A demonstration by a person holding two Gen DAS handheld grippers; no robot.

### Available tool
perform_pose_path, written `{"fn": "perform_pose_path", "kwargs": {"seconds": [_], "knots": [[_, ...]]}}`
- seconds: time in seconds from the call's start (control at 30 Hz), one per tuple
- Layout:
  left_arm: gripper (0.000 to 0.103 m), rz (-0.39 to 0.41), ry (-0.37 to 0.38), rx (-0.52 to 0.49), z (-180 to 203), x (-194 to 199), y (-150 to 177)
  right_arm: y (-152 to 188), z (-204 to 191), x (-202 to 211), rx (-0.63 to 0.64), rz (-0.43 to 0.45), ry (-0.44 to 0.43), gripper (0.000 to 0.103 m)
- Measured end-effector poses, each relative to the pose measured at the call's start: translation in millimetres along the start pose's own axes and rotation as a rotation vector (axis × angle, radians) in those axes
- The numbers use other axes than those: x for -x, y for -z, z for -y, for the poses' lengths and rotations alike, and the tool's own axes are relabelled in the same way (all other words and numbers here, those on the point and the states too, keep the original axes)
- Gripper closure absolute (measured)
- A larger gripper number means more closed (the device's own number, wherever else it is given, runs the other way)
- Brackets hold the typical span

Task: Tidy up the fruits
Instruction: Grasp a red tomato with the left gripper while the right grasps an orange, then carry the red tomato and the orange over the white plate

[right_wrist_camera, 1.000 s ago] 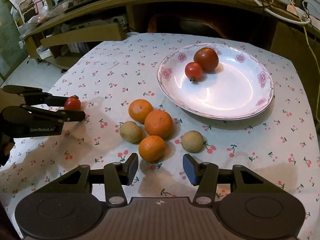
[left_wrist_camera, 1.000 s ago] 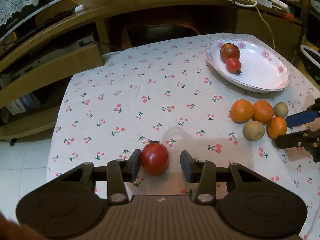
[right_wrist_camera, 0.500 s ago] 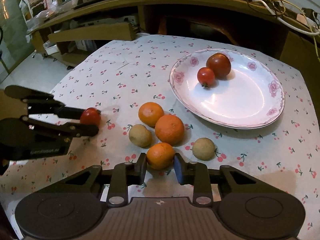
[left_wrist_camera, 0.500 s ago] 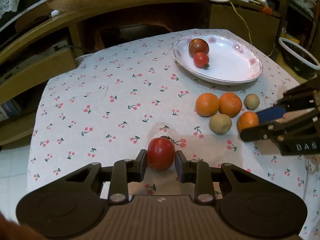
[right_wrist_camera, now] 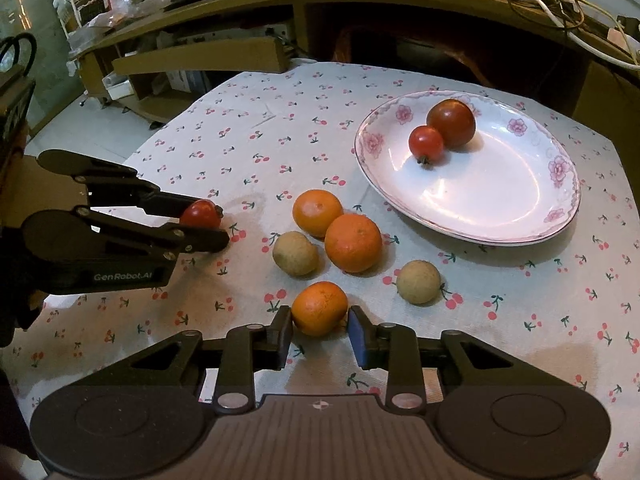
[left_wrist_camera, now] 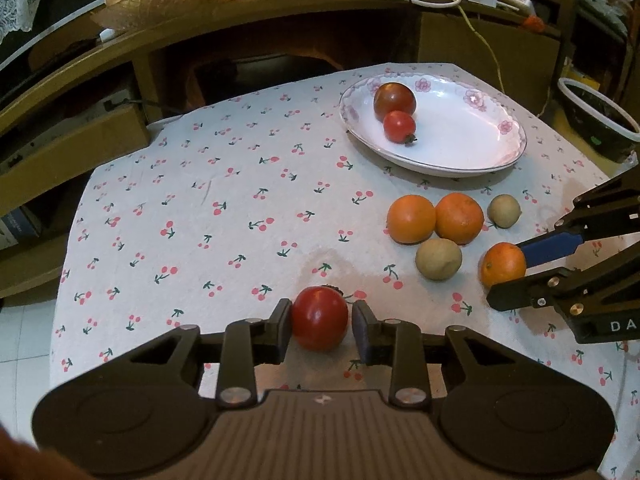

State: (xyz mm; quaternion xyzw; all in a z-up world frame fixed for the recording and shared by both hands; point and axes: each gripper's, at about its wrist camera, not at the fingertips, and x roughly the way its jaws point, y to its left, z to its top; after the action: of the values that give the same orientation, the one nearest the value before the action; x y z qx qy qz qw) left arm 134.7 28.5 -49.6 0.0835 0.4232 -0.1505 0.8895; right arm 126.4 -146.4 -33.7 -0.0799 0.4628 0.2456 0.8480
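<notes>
We are reading "GenRobot.AI" on the left gripper (right_wrist_camera: 208,226), which is clamping a red tomato (left_wrist_camera: 319,318) at lower centre. The right gripper (right_wrist_camera: 320,330) is gripping an orange (right_wrist_camera: 319,309) at lower centre.

You see a glossy glazed plate (right_wrist_camera: 520,216), a matt cherry-print cloth tablecloth (left_wrist_camera: 208,216), smooth shiny tomato (left_wrist_camera: 319,317), dimpled orange (right_wrist_camera: 319,307), wooden shelving (left_wrist_camera: 80,152).

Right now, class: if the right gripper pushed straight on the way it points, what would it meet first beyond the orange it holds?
Probably the larger orange just ahead of the right gripper and its held orange; depth is uncertain.
</notes>
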Motion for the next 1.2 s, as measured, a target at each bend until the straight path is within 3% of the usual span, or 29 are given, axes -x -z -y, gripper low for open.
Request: {"fn": "perform_pose_path", "kwargs": {"seconds": [0.37,0.63,0.8,1.2], "knots": [[0.07,-0.01,0.056,-0.068,29,16,6,5,-9,13,0.052,-0.001,0.028,0.074],[0.07,-0.021,0.117,-0.104,66,33,20,34,-10,37,0.022,-0.014,0.057,0.074],[0.069,-0.034,0.112,-0.134,75,30,24,50,-8,41,0.023,-0.016,0.06,0.073],[0.046,-0.025,0.111,-0.139,64,28,26,49,-4,36,0.042,0.001,0.043,0.06]]}}
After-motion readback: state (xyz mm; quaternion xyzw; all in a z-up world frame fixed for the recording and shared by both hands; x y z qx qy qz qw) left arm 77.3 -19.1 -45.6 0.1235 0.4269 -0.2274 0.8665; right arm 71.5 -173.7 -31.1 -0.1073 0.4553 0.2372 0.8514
